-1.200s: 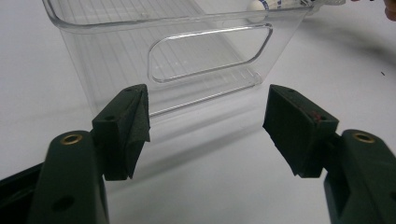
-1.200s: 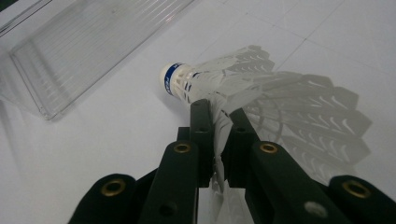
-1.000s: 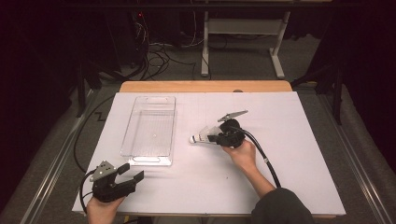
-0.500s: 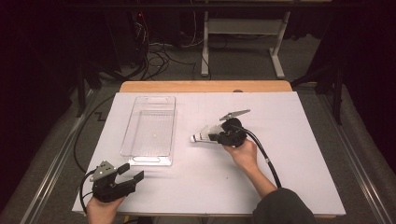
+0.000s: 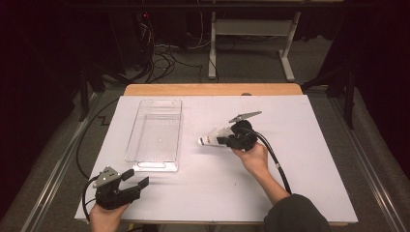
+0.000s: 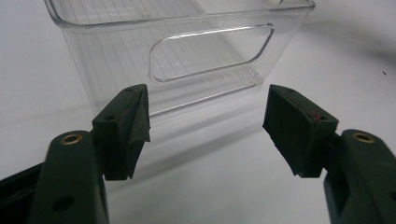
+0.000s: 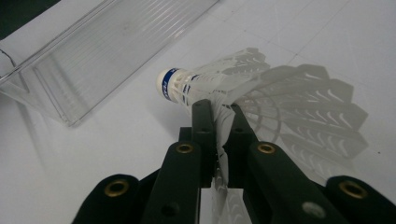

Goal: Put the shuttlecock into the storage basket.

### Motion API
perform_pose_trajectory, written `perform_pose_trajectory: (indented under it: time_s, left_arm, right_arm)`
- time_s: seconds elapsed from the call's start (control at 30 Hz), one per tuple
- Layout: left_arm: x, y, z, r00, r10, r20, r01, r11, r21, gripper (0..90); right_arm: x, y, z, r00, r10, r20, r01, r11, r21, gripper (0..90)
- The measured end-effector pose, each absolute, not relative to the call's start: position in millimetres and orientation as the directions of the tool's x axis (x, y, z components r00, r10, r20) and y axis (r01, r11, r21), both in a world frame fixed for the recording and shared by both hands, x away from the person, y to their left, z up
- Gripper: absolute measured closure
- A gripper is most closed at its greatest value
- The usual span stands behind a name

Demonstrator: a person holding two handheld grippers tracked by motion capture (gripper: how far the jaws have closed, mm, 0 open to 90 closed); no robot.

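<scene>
A white feather shuttlecock (image 7: 205,84) with a blue band on its cork hangs just above the white table top, its cork pointing toward the clear bin. My right gripper (image 7: 218,114) is shut on its feathers; in the high view this gripper (image 5: 223,140) sits mid-table, right of the bin, with the shuttlecock (image 5: 210,139) sticking out to the left. The clear plastic bin (image 5: 155,134) lies lengthwise on the left half of the table and holds nothing. My left gripper (image 5: 136,178) rests near the front left corner, open, its pads (image 6: 130,121) facing the bin's handled end wall (image 6: 210,53).
A white sheet (image 5: 300,159) covers the table, with a strip of bare wood (image 5: 212,89) at the far edge. Black cables trail from both grippers. Beyond the table lie a dark floor, cables and a white frame's legs (image 5: 285,53).
The right gripper with the shuttlecock has drifted very slightly; the left gripper and the bin stay where they were.
</scene>
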State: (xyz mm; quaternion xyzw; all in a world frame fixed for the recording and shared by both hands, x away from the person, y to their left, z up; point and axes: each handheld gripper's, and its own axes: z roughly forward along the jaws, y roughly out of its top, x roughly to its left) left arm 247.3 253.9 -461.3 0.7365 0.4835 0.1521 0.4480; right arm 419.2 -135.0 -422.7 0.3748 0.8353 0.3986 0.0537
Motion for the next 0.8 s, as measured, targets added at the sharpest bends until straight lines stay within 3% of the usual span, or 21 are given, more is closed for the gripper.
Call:
perform_pose_trajectory:
  time_s: [0.8]
  left_arm:
    - [248,256,-461,0.487,0.847,-0.214,0.576,-0.128,0.807,32.2]
  right_arm:
    - [419,-128,-403,-0.73,0.651,0.207,0.565,0.404,0.719,87.1]
